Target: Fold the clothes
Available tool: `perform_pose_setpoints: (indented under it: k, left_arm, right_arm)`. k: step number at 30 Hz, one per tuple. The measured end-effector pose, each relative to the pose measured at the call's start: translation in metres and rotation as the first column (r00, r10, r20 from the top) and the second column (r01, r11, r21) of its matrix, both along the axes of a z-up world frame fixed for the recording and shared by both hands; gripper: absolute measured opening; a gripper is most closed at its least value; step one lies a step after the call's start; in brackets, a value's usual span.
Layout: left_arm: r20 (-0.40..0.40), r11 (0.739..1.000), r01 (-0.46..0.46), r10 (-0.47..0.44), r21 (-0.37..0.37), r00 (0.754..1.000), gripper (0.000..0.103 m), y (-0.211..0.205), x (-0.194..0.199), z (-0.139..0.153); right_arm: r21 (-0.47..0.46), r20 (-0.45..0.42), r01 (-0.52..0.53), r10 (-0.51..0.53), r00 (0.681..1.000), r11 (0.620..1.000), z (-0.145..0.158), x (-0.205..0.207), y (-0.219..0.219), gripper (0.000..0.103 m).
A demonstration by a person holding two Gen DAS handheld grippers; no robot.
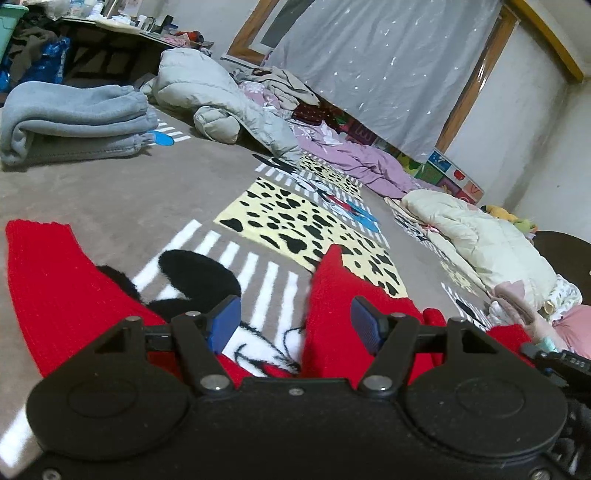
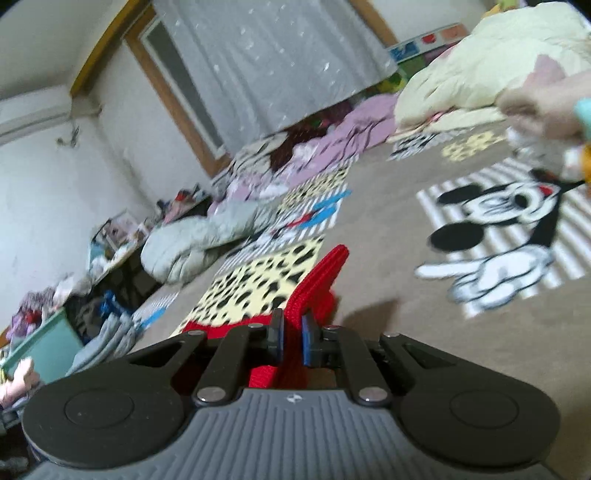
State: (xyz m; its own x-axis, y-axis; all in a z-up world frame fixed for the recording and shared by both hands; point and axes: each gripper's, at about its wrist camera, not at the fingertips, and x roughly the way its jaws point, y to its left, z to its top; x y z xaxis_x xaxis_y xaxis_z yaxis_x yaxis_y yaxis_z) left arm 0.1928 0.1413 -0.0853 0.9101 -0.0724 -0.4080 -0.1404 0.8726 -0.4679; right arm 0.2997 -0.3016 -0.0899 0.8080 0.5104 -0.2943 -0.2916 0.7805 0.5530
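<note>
A red knit garment (image 1: 51, 288) lies on the patterned carpet, spread low in the left wrist view, with a raised fold (image 1: 343, 295) at centre right. My left gripper (image 1: 295, 317) is open just above it, blue pads apart, nothing between them. In the right wrist view my right gripper (image 2: 292, 338) is shut on a ribbed edge of the red garment (image 2: 317, 280), which stands up between the pads and stretches forward.
A folded grey-blue fleece (image 1: 74, 118) lies at far left, a grey puffer jacket (image 1: 221, 107) behind it. A cream puffer jacket (image 1: 480, 240) lies at right. Purple bedding (image 1: 354, 158) lies below the curtain. A low cluttered table (image 1: 122, 33) stands at back left.
</note>
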Motion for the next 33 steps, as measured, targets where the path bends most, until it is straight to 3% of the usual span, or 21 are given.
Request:
perform_pose_setpoints:
  k: [8, 17, 30, 32, 33]
  left_arm:
    - [0.011, 1.000, -0.009, 0.009, 0.007, 1.000, 0.065, 0.010, 0.000, 0.001]
    - [0.042, 1.000, 0.017, -0.017, -0.012, 0.999, 0.065, 0.002, 0.006, 0.010]
    - [0.052, 0.996, 0.083, -0.084, 0.027, 0.995, 0.065, -0.028, 0.017, 0.021]
    - [0.046, 0.994, 0.097, -0.099, 0.043, 0.994, 0.065, -0.032, 0.019, 0.023]
    - [0.047, 0.993, 0.104, -0.106, 0.049, 0.993, 0.065, -0.034, 0.020, 0.024]
  right_arm:
    - [-0.027, 0.028, 0.119, -0.118, 0.993, 0.993, 0.011, -0.027, -0.056, 0.011]
    - [-0.078, 0.007, 0.251, -0.252, 0.968, 0.965, 0.001, -0.077, -0.108, 0.011]
    - [-0.108, -0.101, 0.333, -0.343, 0.934, 0.937, -0.032, -0.127, -0.141, 0.011]
    - [-0.146, -0.164, 0.343, -0.365, 0.917, 0.928, -0.039, -0.128, -0.143, 0.017]
    - [-0.160, -0.178, 0.369, -0.394, 0.902, 0.916, -0.041, -0.130, -0.145, 0.032]
